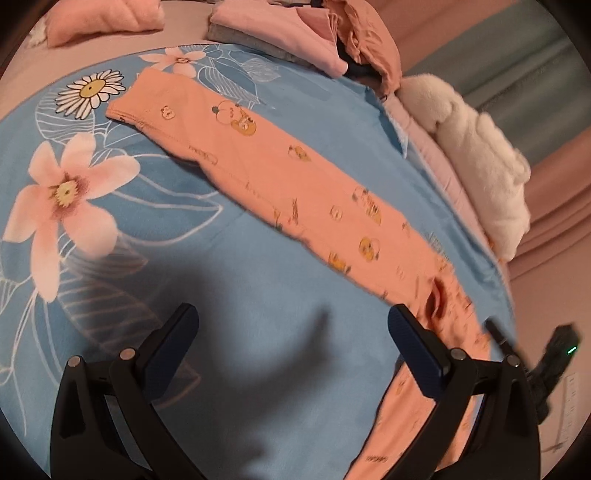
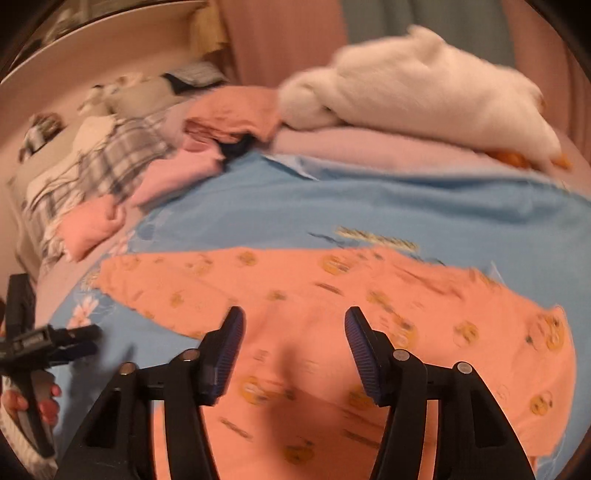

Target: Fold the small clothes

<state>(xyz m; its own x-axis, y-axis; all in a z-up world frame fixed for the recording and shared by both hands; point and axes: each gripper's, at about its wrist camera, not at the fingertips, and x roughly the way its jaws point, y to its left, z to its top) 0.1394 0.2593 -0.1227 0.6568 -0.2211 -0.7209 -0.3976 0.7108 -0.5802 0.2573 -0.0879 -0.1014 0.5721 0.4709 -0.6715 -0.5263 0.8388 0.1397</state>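
The small garment [image 1: 280,177] is salmon-orange, printed with yellow and white cartoon figures and small dark marks. It lies on a sky-blue bedspread [image 1: 258,369] patterned with pale pink blossoms, a white daisy with a yellow centre, and white-outlined leaves. Beyond the bedspread, a pale pink folded piece [image 1: 280,33] rests on a grey one. Beside the bedspread sits a cream-white fluffy plush [image 2: 424,92] with orange parts, and a grey-and-white plaid cloth [image 2: 96,162].

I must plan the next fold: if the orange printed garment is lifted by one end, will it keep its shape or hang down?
The orange printed garment would probably hang limp: it lies flat and thin on the blue bedspread, following its surface. It looks light, likely sliding a little if pushed.
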